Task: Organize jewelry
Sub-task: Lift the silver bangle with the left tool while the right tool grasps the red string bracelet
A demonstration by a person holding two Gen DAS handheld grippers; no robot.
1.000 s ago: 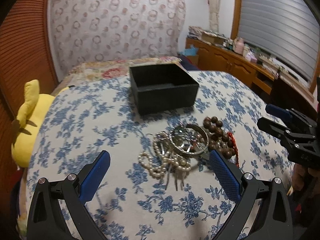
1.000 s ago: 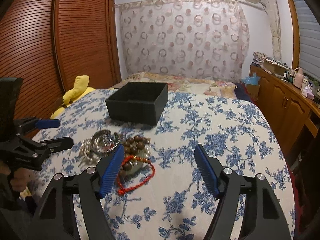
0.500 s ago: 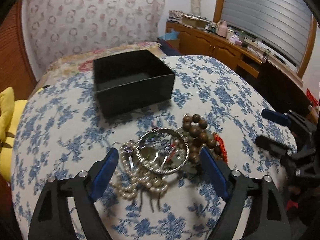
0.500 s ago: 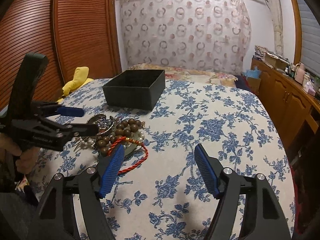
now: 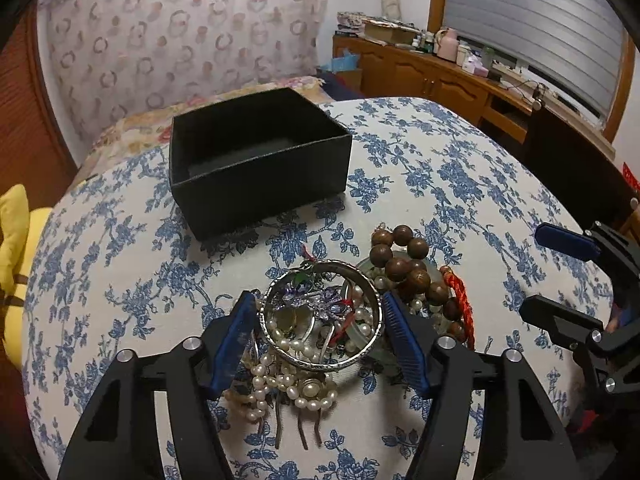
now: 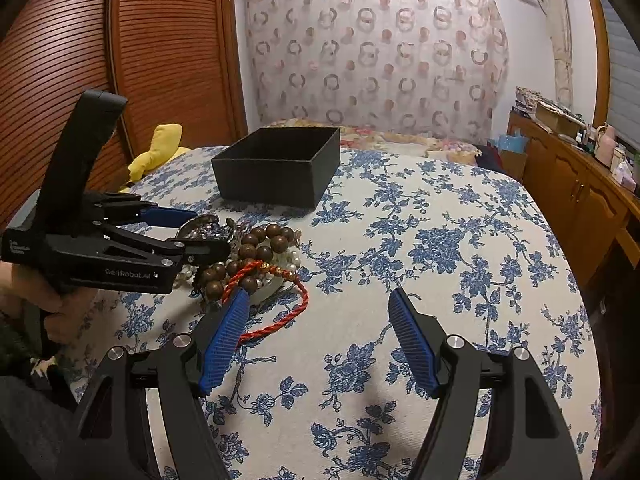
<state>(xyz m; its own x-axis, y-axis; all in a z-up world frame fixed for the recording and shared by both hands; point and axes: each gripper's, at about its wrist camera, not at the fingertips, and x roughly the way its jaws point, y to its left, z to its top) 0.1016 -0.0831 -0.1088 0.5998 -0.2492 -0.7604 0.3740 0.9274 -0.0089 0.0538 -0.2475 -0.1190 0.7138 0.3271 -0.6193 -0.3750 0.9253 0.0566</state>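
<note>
we've put nothing in the black box (image 5: 256,160) at twelve o'clock yet: our left gripper (image 5: 318,334), jaws just closing, brackets the silver bangle (image 5: 322,316) atop the jewelry pile (image 5: 360,312), right gripper (image 6: 316,340) gaping empty.

Left wrist view: close, tilted down over jewelry pile (image 5: 320,320). Right wrist view: farther back, looking along the bed. Both share black box (image 6: 280,168) and floral bedspread (image 6: 440,240).
</note>
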